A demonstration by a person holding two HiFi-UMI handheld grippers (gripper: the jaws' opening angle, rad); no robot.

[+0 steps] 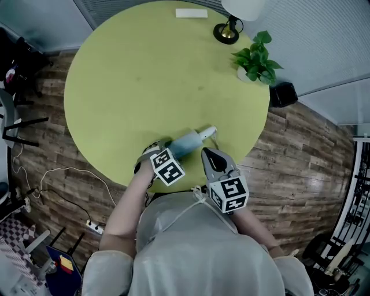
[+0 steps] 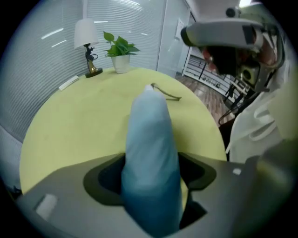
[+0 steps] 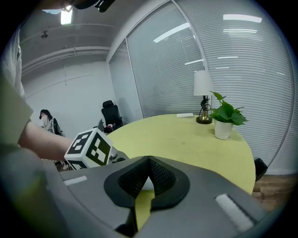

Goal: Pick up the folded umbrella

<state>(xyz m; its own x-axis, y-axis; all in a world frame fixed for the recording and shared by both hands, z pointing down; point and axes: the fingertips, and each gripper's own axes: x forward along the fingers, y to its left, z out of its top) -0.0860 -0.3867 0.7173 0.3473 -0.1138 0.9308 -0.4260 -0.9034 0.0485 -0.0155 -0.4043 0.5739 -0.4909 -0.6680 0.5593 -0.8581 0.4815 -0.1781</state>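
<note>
The folded umbrella (image 1: 189, 141), light blue with a white handle end, lies near the front edge of the round yellow-green table (image 1: 144, 75). My left gripper (image 1: 165, 148) points steeply down over its near end. In the left gripper view the umbrella (image 2: 149, 135) runs away between the wide jaws of the left gripper (image 2: 151, 173), with dark gaps on both sides, so the pads do not press it. My right gripper (image 1: 207, 152) hovers just right of the umbrella, its tips together and nothing in them; in its own view the right gripper (image 3: 149, 161) looks across the table.
At the table's far side stand a lamp (image 1: 229, 29), a potted plant (image 1: 256, 58) and a flat white item (image 1: 191, 13). A black bin (image 1: 282, 93) sits on the wood floor beside the table. Cables and a power strip (image 1: 95, 226) lie at the left.
</note>
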